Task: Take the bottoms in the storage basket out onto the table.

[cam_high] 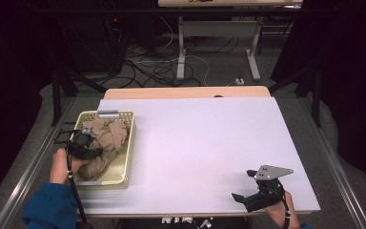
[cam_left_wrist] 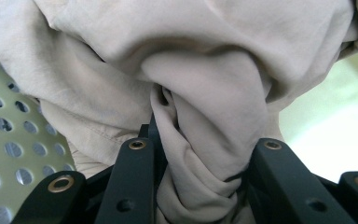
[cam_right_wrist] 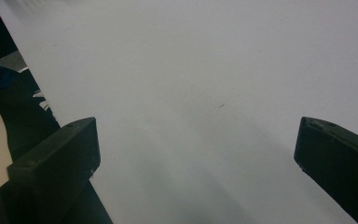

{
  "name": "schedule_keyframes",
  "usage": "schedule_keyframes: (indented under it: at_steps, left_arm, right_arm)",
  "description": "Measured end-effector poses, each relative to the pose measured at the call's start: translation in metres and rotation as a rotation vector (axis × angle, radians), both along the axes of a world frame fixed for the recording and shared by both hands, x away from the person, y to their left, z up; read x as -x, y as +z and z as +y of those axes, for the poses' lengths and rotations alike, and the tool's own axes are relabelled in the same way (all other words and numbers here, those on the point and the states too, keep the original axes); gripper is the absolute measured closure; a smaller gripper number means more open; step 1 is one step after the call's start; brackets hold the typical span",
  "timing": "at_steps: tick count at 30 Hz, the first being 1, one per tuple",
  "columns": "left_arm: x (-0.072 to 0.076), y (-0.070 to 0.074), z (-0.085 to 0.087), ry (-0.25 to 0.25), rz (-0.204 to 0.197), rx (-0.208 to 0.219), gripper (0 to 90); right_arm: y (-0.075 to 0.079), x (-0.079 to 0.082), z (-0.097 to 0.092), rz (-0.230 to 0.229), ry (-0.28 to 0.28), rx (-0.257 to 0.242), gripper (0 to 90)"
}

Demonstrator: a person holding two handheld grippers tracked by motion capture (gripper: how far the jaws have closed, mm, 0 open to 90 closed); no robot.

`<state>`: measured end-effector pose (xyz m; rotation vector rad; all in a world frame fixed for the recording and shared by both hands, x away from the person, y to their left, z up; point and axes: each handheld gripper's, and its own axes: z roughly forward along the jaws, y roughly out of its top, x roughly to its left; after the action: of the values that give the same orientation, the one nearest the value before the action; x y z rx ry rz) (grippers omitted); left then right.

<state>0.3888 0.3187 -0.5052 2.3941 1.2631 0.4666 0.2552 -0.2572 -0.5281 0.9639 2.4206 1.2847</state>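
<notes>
My left gripper (cam_high: 82, 141) is down in the pale yellow perforated basket (cam_high: 126, 162) at the near left of the white desk (cam_high: 205, 143), its fingers (cam_left_wrist: 137, 179) clenched on a bunched fold of the beige cloth (cam_left_wrist: 205, 140) heaped inside. My right gripper (cam_right_wrist: 196, 154) hovers low over the bare desk at the near right, fingers (cam_right_wrist: 58, 156) spread wide apart and grasping nothing.

The right gripper (cam_right_wrist: 196, 158) — jaws spread wide apart — hangs over the bare white table (cam_right_wrist: 191, 84).
</notes>
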Motion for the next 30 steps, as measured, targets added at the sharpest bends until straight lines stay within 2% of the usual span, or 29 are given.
schedule_keyframes:
  at_steps: [1, 2, 9, 17, 30]
  left_arm:
    - [0.001, 0.000, 0.000, 0.005, -0.010, 0.014, 70.6]
    - [0.001, 0.001, 0.001, 0.002, -0.001, 0.015, 70.7]
    - [0.006, 0.006, 0.003, 0.009, -0.048, 0.031, 70.6]
    - [0.014, 0.013, 0.004, 0.019, -0.141, 0.060, 70.7]
    - [0.017, 0.018, 0.008, 0.012, -0.176, 0.089, 70.8]
  right_arm:
    - [0.000, 0.000, 0.000, 0.000, -0.001, 0.001, 0.0]
    - [0.000, 0.000, 0.000, 0.001, -0.005, 0.006, 0.0]
    - [0.000, 0.000, 0.000, 0.001, -0.005, -0.001, 0.0]
    - [0.001, 0.001, -0.001, 0.008, -0.001, 0.009, 0.0]
    - [0.001, 0.000, -0.001, 0.004, -0.003, 0.004, 0.0]
